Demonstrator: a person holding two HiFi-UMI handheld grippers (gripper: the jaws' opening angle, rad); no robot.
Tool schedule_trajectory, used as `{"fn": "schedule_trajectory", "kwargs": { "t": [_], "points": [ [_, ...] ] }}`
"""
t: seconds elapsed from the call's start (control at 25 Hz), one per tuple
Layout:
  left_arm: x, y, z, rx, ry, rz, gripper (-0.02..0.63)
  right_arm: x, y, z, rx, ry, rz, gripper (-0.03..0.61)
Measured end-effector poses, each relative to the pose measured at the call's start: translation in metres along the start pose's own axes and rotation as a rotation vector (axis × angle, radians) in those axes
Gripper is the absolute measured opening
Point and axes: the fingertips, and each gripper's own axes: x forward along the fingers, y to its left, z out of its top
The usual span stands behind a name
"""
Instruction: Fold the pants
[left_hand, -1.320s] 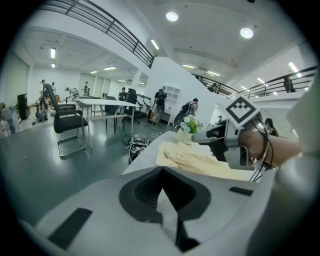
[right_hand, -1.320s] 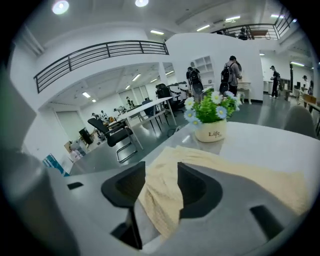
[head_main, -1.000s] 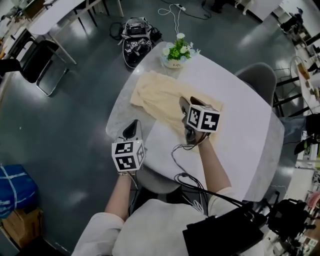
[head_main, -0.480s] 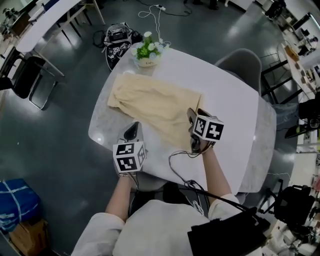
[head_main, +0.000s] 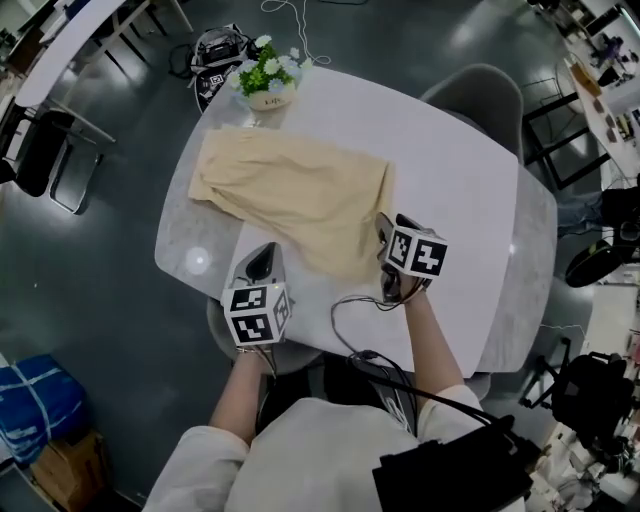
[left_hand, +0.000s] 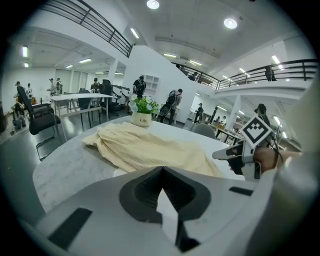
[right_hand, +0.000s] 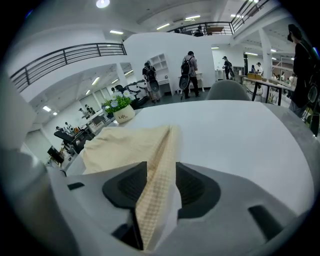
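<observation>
One pair of pants (head_main: 300, 195) lies flat on the table (head_main: 460, 180), its long axis slanting from the far left corner, beside the one flower pot (head_main: 265, 85), down toward the near edge. The right gripper (head_main: 384, 226) is clenched on the near end's right-hand edge, pulling the cloth up into a ridge between its jaws. The left gripper (head_main: 265, 252), jaws together on nothing, hovers just beside the near left side of the cloth without touching it. There are two grippers, so the free left one is best placed for the next corner
</observation>
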Motion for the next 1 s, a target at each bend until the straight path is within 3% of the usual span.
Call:
{"fn": "schedule_trajectory", "kwargs": {
  "t": [0.36,0.64,1.0],
  "points": [
    [0.012,-0.007,-0.019,0.005,0.029,0.005,0.005,0.030,-0.013,-0.020,0.023,0.060,0.004,0.137],
    [0.014,-0.005,-0.021,0.000,0.028,0.012,0.005,0.032,-0.012,-0.024,0.014,0.077,0.003,0.019],
    [-0.004,-0.002,-0.008,0.000,-0.005,0.017,0.005,0.002,0.008,0.003,0.015,0.031,0.050,0.006]
  ]
}}
